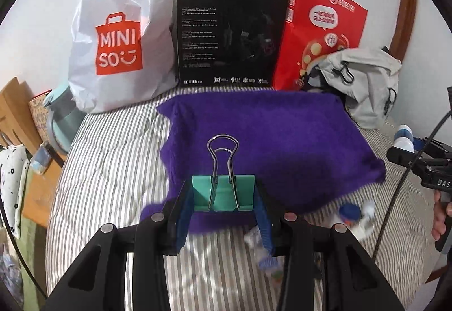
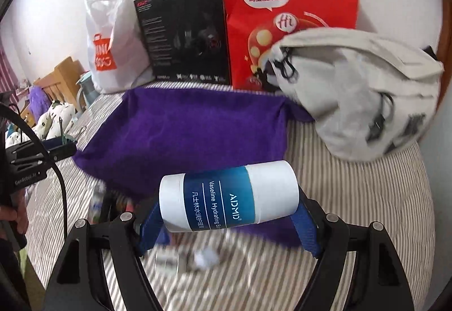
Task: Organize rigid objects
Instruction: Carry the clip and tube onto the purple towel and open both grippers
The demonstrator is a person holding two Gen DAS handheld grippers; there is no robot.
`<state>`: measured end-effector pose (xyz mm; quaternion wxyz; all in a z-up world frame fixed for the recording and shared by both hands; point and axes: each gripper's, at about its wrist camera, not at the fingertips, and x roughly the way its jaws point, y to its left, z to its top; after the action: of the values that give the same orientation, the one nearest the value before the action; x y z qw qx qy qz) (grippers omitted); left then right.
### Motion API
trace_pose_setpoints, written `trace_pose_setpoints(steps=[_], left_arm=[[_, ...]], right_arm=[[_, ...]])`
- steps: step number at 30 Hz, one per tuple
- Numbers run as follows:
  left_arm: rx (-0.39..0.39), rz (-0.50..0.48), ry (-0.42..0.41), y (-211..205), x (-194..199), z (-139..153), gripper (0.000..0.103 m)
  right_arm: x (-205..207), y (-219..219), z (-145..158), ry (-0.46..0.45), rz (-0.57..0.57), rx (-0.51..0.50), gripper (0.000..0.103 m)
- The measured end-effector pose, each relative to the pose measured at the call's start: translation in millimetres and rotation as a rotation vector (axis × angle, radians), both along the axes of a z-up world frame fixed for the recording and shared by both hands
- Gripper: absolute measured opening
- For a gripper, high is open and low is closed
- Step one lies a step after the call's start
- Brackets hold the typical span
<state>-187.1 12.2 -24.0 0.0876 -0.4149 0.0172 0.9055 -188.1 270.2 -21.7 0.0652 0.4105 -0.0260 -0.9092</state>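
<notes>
My left gripper (image 1: pixel 223 198) is shut on a teal binder clip (image 1: pixel 223 192), its steel wire handles pointing up, held above the near edge of a purple cloth (image 1: pixel 271 130) spread on the striped bed. My right gripper (image 2: pixel 228 200) is shut on a white-and-blue Vaseline jar (image 2: pixel 228 196), held sideways above the near edge of the purple cloth (image 2: pixel 183 130). In the left wrist view the right gripper (image 1: pixel 415 149) shows at the far right with the white jar (image 1: pixel 404 141). The left gripper's body (image 2: pixel 25 161) appears at the left edge of the right wrist view.
A white Miniso bag (image 1: pixel 118 36), a black headset box (image 1: pixel 228 34), a red paper bag (image 2: pixel 285 19) and a grey backpack (image 2: pixel 361 90) line the wall behind the cloth. Small blurred items (image 1: pixel 350 215) lie on the striped sheet (image 1: pixel 113 158) near the cloth's front edge.
</notes>
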Motion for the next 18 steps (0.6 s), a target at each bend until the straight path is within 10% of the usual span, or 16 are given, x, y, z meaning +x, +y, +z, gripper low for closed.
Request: trace_pose_setpoints(steps=[18], left_arm=[[0.029,0.015,-0.056,-12,-60,-34,0.039]], right_arm=[[-136,-25,-70,-0.168,-0.049,0.142,0.079]])
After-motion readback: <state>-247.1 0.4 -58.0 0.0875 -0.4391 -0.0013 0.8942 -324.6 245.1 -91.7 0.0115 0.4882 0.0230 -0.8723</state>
